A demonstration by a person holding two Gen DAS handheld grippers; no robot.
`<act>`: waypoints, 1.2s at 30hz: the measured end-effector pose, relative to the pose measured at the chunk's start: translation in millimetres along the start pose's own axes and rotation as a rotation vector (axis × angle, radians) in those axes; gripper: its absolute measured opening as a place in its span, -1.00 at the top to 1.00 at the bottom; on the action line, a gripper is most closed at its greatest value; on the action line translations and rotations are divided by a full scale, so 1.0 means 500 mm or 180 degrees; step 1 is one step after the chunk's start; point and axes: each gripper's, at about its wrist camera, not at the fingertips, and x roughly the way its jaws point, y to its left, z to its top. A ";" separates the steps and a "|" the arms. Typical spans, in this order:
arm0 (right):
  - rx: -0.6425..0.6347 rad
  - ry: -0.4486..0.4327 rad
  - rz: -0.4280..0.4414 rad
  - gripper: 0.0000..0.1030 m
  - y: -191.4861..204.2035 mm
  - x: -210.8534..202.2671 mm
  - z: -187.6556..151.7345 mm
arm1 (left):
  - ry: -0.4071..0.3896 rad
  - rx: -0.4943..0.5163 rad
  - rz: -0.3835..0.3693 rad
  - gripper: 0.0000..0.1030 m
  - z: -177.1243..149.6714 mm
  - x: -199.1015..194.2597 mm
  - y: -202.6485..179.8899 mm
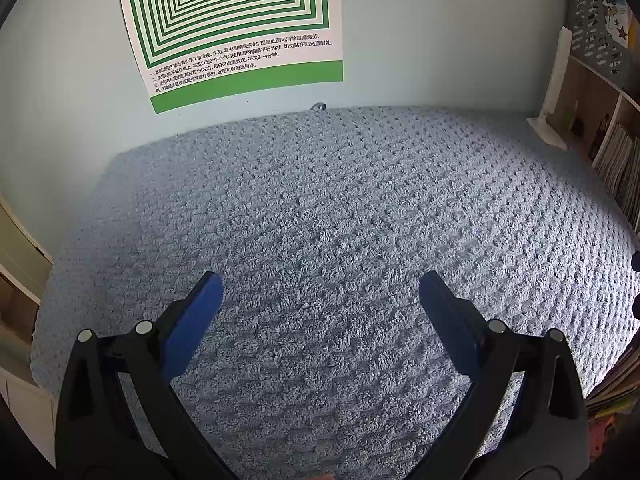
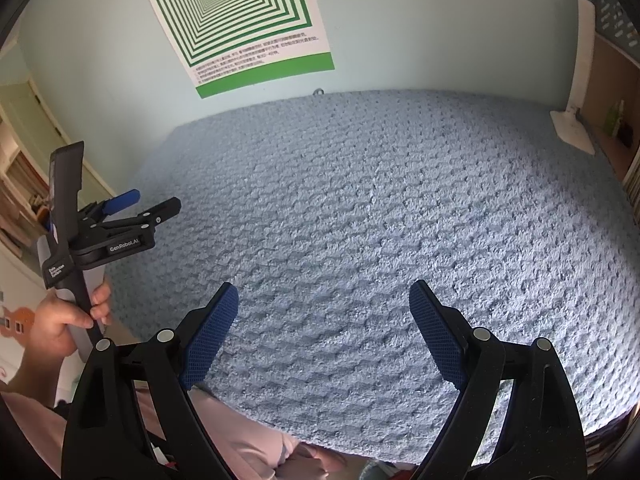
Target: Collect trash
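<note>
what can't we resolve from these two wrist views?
- Trash: none in either view; anything beyond the blue textured cover is cropped.
- Poster text: right view, too small to read.
- Shelf contents: left view, cut by the right edge.
- Left gripper: side-on in right view, opening unclear there.

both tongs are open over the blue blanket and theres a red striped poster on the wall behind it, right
Not quite: the poster is green and white, not red, as the left wrist view shows. The rest holds: the left tongs and right tongs are open over the blue blanket.
</note>
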 end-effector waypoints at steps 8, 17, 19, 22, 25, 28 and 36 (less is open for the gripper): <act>-0.0006 0.0006 -0.0002 -0.68 0.000 0.002 0.003 | 0.0020 -0.0015 0.0012 -0.87 -0.002 0.007 0.006; -0.0004 0.0036 0.0003 -0.68 -0.004 0.013 0.011 | 0.0072 -0.0018 0.0024 -0.87 -0.001 0.022 0.010; 0.0000 0.0037 0.0009 -0.68 -0.004 0.014 0.012 | 0.0082 -0.0012 0.0020 -0.87 0.000 0.025 0.010; 0.0011 0.0043 0.0010 -0.68 -0.005 0.016 0.015 | 0.0095 -0.0012 0.0013 -0.87 0.003 0.029 0.009; 0.0013 0.0051 0.0012 -0.68 -0.004 0.017 0.017 | 0.0115 -0.0016 0.0017 -0.87 0.005 0.034 0.008; 0.0017 0.0065 0.0013 -0.68 -0.007 0.021 0.019 | 0.0128 -0.0023 0.0012 -0.87 0.004 0.038 0.009; 0.0051 0.0103 0.0022 -0.68 -0.011 0.035 0.019 | 0.0159 -0.0004 0.0019 -0.87 0.002 0.049 0.007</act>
